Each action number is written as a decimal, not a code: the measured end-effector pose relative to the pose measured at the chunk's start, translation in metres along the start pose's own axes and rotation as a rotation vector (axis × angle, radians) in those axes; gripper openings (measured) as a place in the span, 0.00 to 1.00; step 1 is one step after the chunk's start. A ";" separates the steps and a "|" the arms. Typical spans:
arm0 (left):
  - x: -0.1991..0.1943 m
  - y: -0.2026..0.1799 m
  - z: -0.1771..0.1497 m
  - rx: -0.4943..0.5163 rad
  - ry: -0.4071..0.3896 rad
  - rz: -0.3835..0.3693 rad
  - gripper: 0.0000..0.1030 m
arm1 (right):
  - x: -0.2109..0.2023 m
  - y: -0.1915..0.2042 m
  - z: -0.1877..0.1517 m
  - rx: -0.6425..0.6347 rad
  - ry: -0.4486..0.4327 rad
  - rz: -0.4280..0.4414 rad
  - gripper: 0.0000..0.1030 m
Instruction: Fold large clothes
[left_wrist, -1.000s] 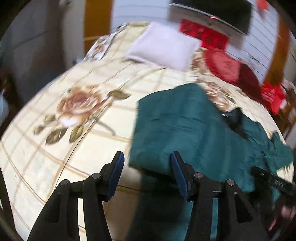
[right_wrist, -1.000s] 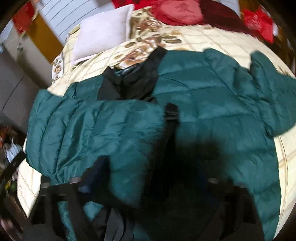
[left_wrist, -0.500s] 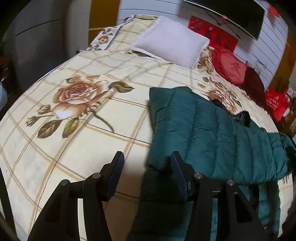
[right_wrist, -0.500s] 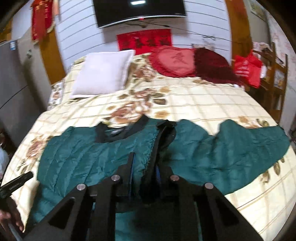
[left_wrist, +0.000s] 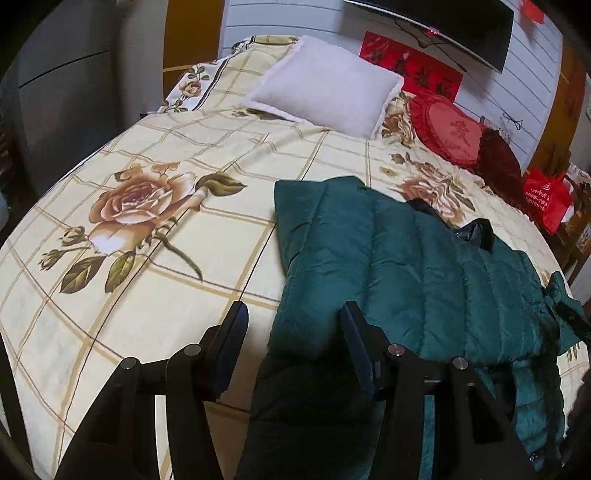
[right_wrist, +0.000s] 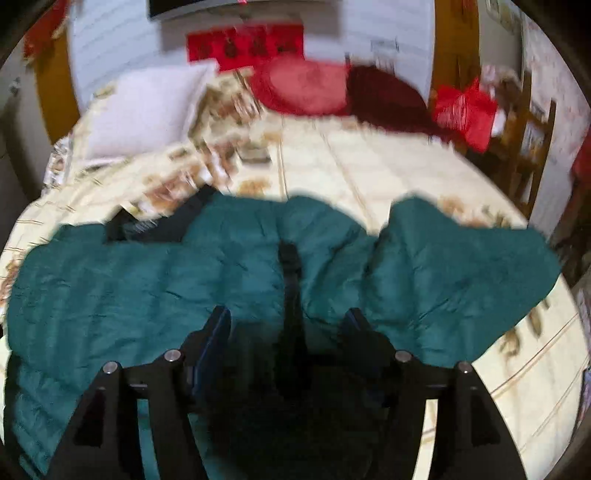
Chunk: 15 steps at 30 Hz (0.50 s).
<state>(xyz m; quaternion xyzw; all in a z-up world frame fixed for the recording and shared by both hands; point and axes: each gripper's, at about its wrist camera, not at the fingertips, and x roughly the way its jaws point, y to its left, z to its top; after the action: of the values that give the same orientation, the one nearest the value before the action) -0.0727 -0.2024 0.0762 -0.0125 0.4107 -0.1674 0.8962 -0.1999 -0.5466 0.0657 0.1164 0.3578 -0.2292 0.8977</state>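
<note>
A dark green quilted puffer jacket (left_wrist: 424, 266) with a black collar lies on the bed, its left sleeve folded across the body. My left gripper (left_wrist: 293, 328) is open above the jacket's left edge and holds nothing. In the blurred right wrist view the jacket (right_wrist: 129, 273) spreads across the bed with its right sleeve (right_wrist: 469, 266) stretched out to the right. My right gripper (right_wrist: 288, 325) is open over the jacket's middle, on either side of a black front strip (right_wrist: 290, 266).
The bed has a cream floral cover (left_wrist: 147, 206). A white pillow (left_wrist: 325, 96) and red cushions (left_wrist: 454, 129) lie at the head. A red bag (left_wrist: 546, 199) and a wooden chair (right_wrist: 532, 140) stand at the right. A grey cabinet (left_wrist: 66, 85) is at the left.
My right gripper was shut on the jacket's front half a second ago and now stands open. The left gripper has stayed open and shifted little.
</note>
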 end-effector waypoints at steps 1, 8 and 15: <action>0.001 -0.002 0.001 0.003 -0.003 0.004 0.58 | -0.007 0.009 0.003 -0.019 -0.010 0.018 0.66; 0.023 -0.014 -0.002 0.062 0.044 0.047 0.58 | 0.006 0.118 0.003 -0.209 0.081 0.289 0.65; 0.031 -0.016 -0.004 0.081 0.068 0.029 0.58 | 0.059 0.146 -0.004 -0.302 0.089 0.177 0.72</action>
<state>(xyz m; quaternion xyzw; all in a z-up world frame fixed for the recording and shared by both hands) -0.0616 -0.2265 0.0532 0.0355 0.4338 -0.1712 0.8839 -0.0923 -0.4377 0.0280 0.0214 0.4158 -0.0878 0.9050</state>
